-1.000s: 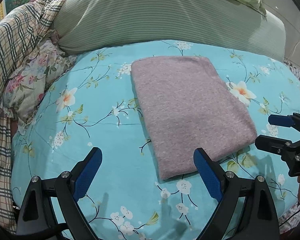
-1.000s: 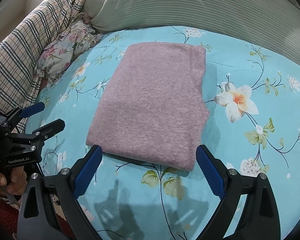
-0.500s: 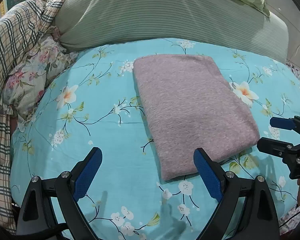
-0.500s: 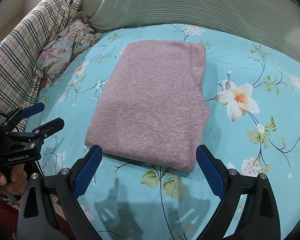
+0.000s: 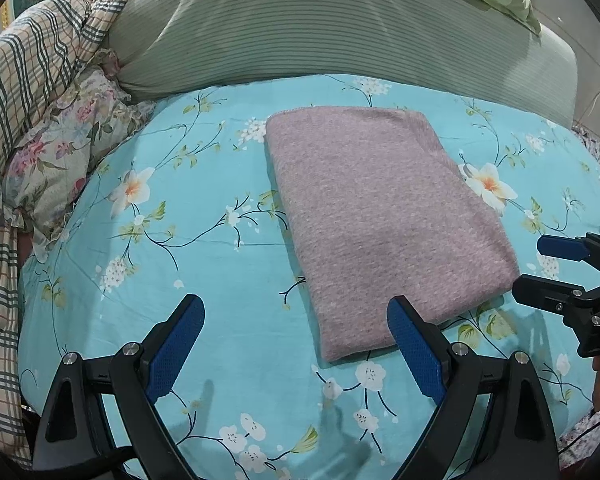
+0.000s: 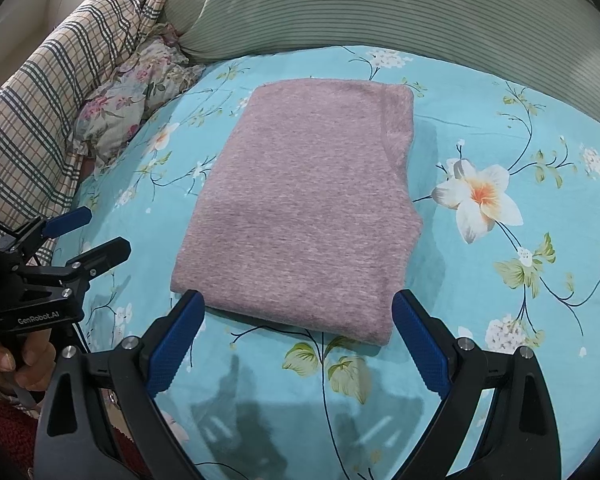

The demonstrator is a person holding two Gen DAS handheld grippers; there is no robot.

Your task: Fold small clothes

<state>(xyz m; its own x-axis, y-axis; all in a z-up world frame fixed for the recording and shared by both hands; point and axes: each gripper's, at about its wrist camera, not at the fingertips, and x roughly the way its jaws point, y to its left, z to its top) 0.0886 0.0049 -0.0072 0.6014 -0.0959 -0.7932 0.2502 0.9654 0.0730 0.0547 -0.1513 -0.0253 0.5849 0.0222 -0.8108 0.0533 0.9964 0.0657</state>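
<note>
A mauve knit garment [image 5: 384,216] lies folded into a neat rectangle on the turquoise floral bedsheet [image 5: 204,264]; it also shows in the right wrist view [image 6: 304,216]. My left gripper [image 5: 296,320] is open and empty, held above the sheet at the garment's near left corner. My right gripper [image 6: 300,312] is open and empty, just in front of the garment's near edge. Each gripper shows in the other's view, the right one [image 5: 540,268] and the left one [image 6: 96,236], both open.
A green striped bolster [image 5: 320,28] lies across the back of the bed. A plaid quilt [image 5: 24,92] and a floral pillow [image 5: 64,152] are piled at the left. A hand [image 6: 4,360] holds the left gripper's handle.
Both grippers have drawn back slightly from the folded garment. The garment has not moved.
</note>
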